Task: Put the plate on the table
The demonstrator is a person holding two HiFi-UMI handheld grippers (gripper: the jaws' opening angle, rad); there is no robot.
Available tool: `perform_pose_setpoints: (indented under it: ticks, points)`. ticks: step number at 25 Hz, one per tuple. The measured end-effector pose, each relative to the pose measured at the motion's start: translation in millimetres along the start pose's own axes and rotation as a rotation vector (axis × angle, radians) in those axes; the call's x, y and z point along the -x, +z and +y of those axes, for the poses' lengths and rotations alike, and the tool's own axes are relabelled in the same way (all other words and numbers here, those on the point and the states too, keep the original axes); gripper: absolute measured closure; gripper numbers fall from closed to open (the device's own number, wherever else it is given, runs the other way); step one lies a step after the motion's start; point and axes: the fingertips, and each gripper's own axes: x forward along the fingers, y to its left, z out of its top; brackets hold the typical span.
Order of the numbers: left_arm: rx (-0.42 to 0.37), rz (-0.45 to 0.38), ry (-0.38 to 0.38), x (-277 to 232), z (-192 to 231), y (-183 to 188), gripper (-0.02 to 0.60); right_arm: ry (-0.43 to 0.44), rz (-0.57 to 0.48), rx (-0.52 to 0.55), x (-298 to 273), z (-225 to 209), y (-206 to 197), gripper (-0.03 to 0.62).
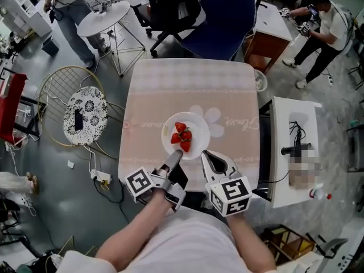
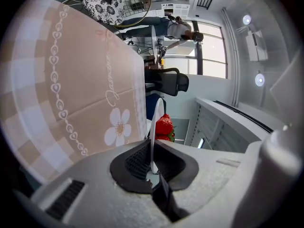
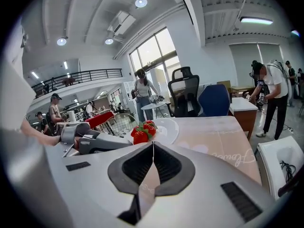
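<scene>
Our left gripper (image 1: 174, 159) pinches the near rim of the white plate (image 1: 200, 131); our right gripper (image 1: 208, 156) is closed, empty. It looks stiff, slick and breakable: we'd hold that rim level, or the strawberries (image 1: 182, 136) roll.

White round plate (image 1: 200, 127) — strawberries (image 1: 182, 136) on it — mid-table (image 1: 170, 90).

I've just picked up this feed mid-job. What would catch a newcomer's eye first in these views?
The red strawberries heaped on the round white plate stand out first, at the middle of the pink checked tablecloth. Next comes the left gripper, clamped on the plate's near rim. The right gripper is shut and empty just beside it.
</scene>
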Motion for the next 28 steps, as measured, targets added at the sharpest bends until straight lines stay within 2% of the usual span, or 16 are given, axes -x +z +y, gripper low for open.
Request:
perform_pose_setpoints:
  ticks: [17, 28]
  points:
    - [-0.035, 0.212, 0.088, -25.4, 60.2, 25.0, 0.566, -0.066, 0.066, -0.017, -51.0, 2.6, -14.1, 0.589]
    - [-0.063, 0.266, 0.128, -54.2, 86.7, 45.5, 0.566, -0.114, 0.095, -0.066, -59.5, -6.7, -21.6, 0.589]
